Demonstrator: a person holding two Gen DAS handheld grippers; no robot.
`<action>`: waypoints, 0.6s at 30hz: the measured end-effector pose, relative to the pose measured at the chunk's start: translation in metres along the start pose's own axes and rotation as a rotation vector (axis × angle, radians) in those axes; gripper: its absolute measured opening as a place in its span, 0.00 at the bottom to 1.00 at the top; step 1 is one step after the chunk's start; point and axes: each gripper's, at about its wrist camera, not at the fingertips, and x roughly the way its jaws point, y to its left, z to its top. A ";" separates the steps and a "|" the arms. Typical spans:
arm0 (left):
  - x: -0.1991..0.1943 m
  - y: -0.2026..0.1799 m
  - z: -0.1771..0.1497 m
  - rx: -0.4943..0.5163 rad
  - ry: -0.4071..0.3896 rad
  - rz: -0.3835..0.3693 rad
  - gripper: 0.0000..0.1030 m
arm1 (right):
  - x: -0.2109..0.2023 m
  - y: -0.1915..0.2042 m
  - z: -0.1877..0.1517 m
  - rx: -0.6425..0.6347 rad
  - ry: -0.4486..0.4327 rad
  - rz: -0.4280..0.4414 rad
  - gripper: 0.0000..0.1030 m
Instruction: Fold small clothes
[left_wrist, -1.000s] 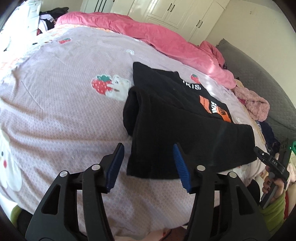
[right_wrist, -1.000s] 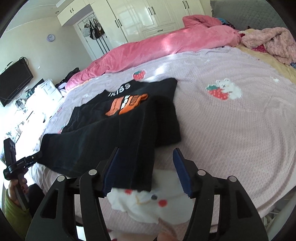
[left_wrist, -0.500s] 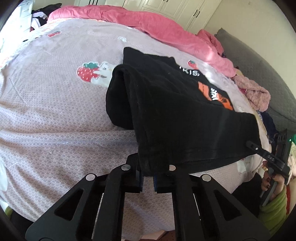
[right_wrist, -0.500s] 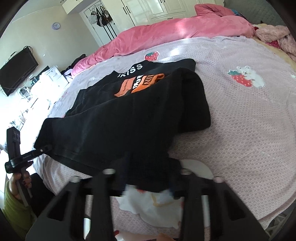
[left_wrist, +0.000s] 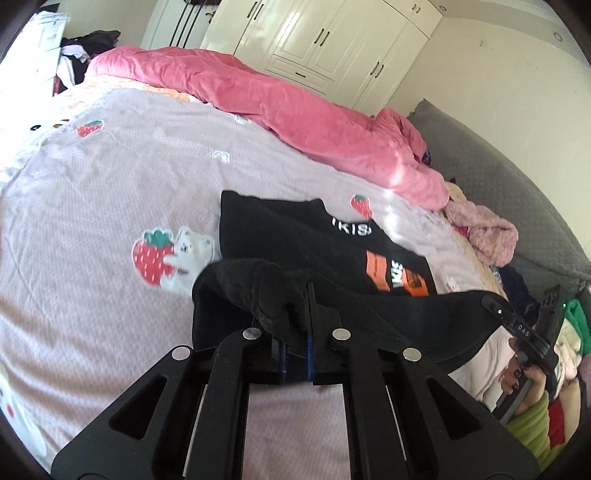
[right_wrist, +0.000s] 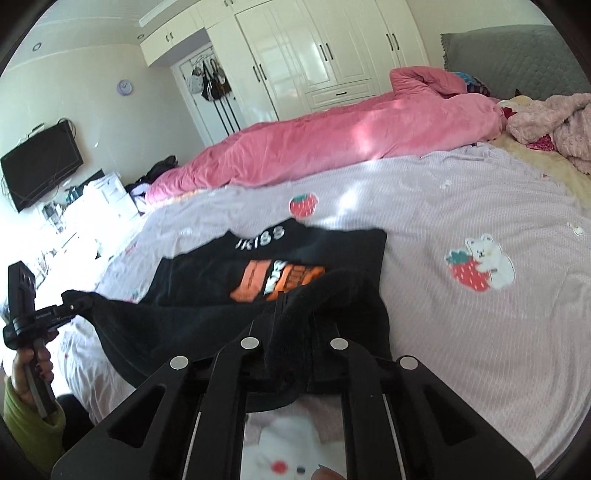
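Note:
A small black T-shirt (left_wrist: 295, 236) (right_wrist: 207, 273) with an orange print and white letters lies on the lilac bedspread, its near hem lifted off the bed. My left gripper (left_wrist: 295, 332) is shut on one bottom corner of the hem, the cloth bunched over its fingers. The right gripper (right_wrist: 291, 332) pinches the other bottom corner, shut, with fabric draped over its tips. The hem hangs stretched between the two. Each view shows the other gripper at the far end of the hem, held by a hand in a green sleeve.
The lilac bedspread (left_wrist: 110, 177) (right_wrist: 461, 206) carries strawberry-and-bear prints. A rolled pink duvet (left_wrist: 280, 110) (right_wrist: 332, 144) lies along the far side. Fluffy pink clothes (left_wrist: 484, 232) (right_wrist: 554, 122) are piled by the grey headboard (left_wrist: 498, 173). White wardrobes (right_wrist: 325, 55) stand behind.
Both grippers closed on the T-shirt's bottom corners and then rose, pulling the hem up off the bed and toward the far side. The near half of the shirt now hangs lifted.

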 end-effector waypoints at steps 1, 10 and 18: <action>0.003 0.002 0.005 -0.006 -0.002 0.003 0.02 | 0.006 -0.002 0.006 0.014 -0.004 -0.007 0.07; 0.050 0.013 0.048 -0.031 -0.012 0.051 0.02 | 0.057 -0.019 0.041 0.095 -0.018 -0.068 0.07; 0.095 0.023 0.068 -0.031 0.009 0.079 0.02 | 0.106 -0.039 0.045 0.148 0.036 -0.158 0.07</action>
